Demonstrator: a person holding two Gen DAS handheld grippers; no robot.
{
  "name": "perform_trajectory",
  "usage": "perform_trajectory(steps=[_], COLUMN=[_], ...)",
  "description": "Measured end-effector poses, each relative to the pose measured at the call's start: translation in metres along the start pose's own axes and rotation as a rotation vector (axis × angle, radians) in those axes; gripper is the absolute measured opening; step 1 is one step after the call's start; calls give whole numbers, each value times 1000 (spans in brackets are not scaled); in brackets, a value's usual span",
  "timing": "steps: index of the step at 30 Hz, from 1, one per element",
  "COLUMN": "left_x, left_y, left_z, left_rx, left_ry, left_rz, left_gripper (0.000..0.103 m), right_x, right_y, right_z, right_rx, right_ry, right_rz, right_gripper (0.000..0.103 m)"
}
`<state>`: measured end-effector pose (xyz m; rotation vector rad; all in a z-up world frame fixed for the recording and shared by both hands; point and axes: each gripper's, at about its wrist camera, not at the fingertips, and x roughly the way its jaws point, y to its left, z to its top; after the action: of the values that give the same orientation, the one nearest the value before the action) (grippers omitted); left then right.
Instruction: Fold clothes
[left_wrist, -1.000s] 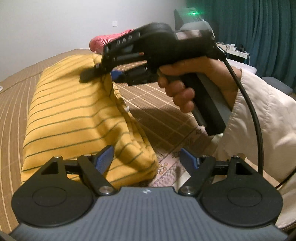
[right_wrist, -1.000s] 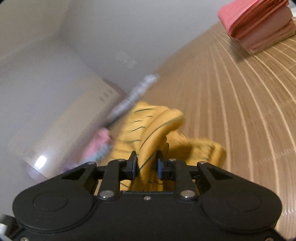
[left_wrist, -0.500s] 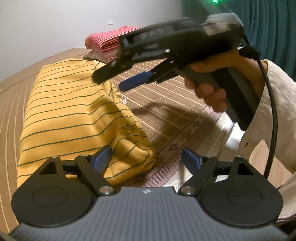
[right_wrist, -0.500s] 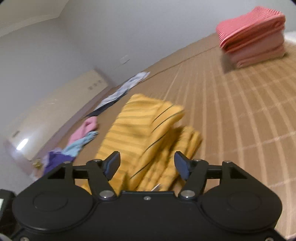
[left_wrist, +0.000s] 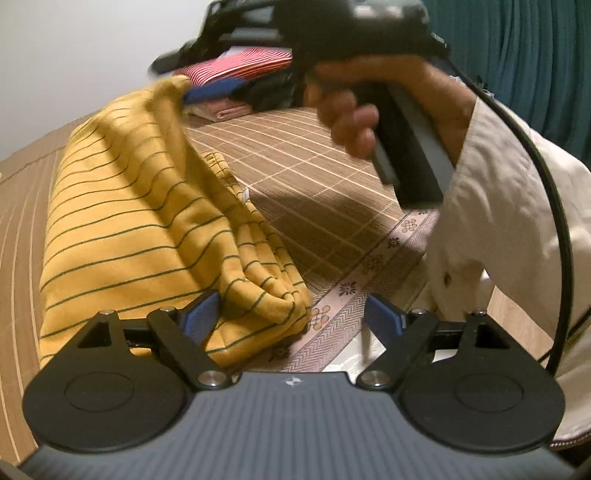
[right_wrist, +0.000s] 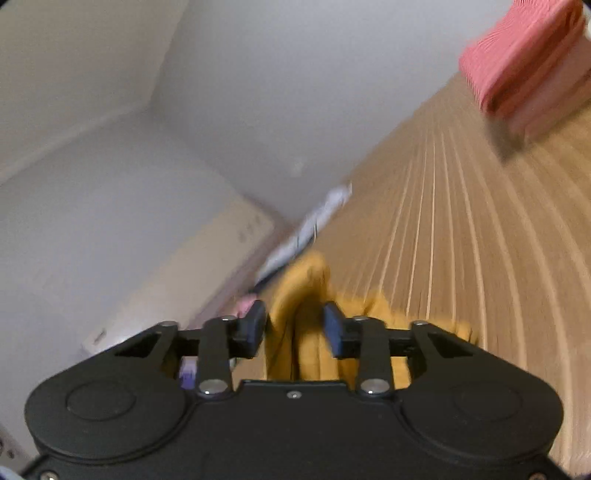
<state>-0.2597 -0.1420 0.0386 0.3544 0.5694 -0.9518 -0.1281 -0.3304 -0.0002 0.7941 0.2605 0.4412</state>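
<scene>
the yellow striped shirt (left_wrist: 133, 229) lies bunched on the woven mat (left_wrist: 317, 177), its near folded edge just in front of the left hand-held gripper (left_wrist: 291, 317). that gripper's jaws stand wide; the left blue pad sits against the cloth, the right one is clear of it over the mat's patterned border (left_wrist: 354, 291), so nothing is pinched. the right hand-held gripper (right_wrist: 295, 328), held in a hand (left_wrist: 369, 99) with a cream sleeve (left_wrist: 498, 221), is up at the shirt's far top corner. its jaws have just been closing and stand narrow, with a raised fold of the yellow cloth between them; the view is too blurred to tell whether the pads press on it. a stack of folded red and pink clothes (right_wrist: 528, 62) sits well apart at the mat's far end.
</scene>
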Motion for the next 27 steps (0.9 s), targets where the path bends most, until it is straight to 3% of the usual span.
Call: perform_trajectory(steps=[2,4,9,11,17,18,19,20,24,27], left_x=[1,1,3,2,-7,-7,-8,-9,-24,-32], left_y=[0,-2,-3,-8,-10,-11,-11,-12,-16,-24], left_z=[0,0,0,0,1,1,2,2,4,6], left_rx=[2,5,11,17,21,20,22,23,22,42], left_ry=[2,3,5,6,10,9,8,9,-18,-48], left_rz=[0,1,7,9,13,14,15,16,-8,-60], left_gripper=[88,88,89,90,90,90,90,90,90,90], right_x=[-9,-14,-23,-21,10,18,26,32,13,9], right_y=[3,0,-7,-1,34,37,40,41,36,30], right_z=[8,10,-6,-14,-35,-38,-41,-43,-31,-31], right_rx=[-42,-54,-55,-94,-272,-310,-349,-386,-314,-345], right_ry=[-35,-9,96,117,160,174,187,197,156,184], right_rz=[-52,-93,-135,-175,-253,-286,-309,-304,-180,-246], right_gripper=[47,54,55,62,62,60,45,13,12,12])
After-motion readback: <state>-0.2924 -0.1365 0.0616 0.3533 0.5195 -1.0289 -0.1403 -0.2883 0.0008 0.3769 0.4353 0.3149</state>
